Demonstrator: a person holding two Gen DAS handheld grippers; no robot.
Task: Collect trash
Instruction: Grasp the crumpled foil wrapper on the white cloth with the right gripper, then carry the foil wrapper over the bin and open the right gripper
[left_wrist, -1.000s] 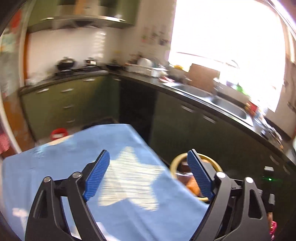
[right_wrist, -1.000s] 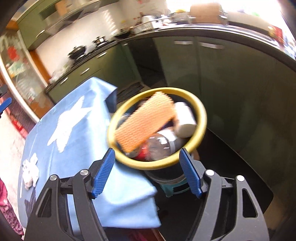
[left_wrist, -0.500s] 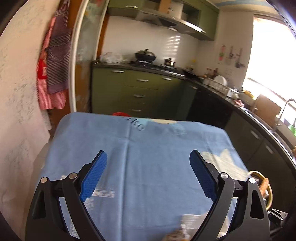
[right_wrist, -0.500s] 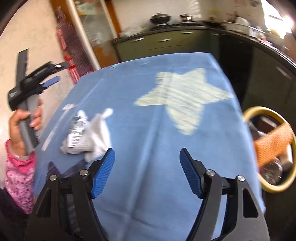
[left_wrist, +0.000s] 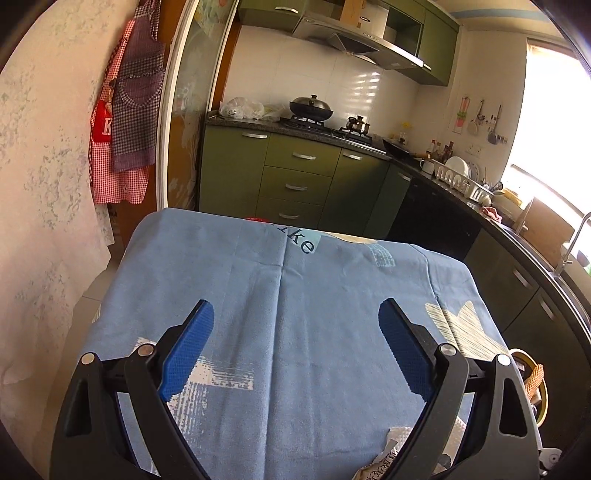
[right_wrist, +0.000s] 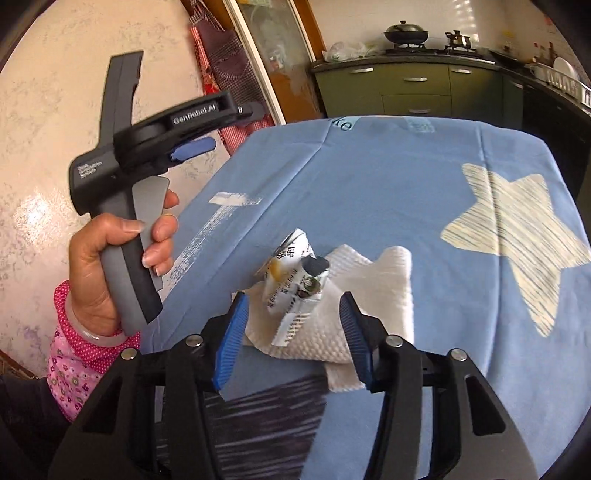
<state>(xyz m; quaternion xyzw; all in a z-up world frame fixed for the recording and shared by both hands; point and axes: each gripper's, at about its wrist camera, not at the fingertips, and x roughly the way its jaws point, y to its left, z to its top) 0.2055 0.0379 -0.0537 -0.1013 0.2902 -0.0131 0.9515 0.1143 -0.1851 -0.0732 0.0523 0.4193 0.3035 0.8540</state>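
- Trash bin (left_wrist: 541, 397): yellow-rimmed, beside the table's right edge in the left wrist view, mostly hidden behind the left gripper's frame. An orange textured piece (left_wrist: 534, 381) shows inside it; the rest of the contents can't be made out.
- Table (right_wrist: 406, 177): covered in a blue cloth with a pale star print (right_wrist: 515, 254).
- Trash: crumpled printed wrapper (right_wrist: 293, 282) lies on top of a white paper towel (right_wrist: 369, 295), both on the cloth near the table's near edge.
- Right gripper (right_wrist: 293, 339): fingers spread, and they've just been closing. Wrapper and near end of the towel sit between the blue pads; pads aren't pressing on either. Left pad (right_wrist: 231, 341) is just beside the towel's left edge, right pad overlaps the towel's lower right part in the view.
- Left gripper (left_wrist: 295, 350): fingers spread wide, nothing between them, only bare cloth ahead. The same wrapper and towel peek out at the bottom right of its view, behind the right finger's frame.
- Right wrist view also shows the left gripper from the side, held up above the table's left side by a hand (right_wrist: 110, 266) in a pink patterned sleeve (right_wrist: 79, 362), well apart from the trash.
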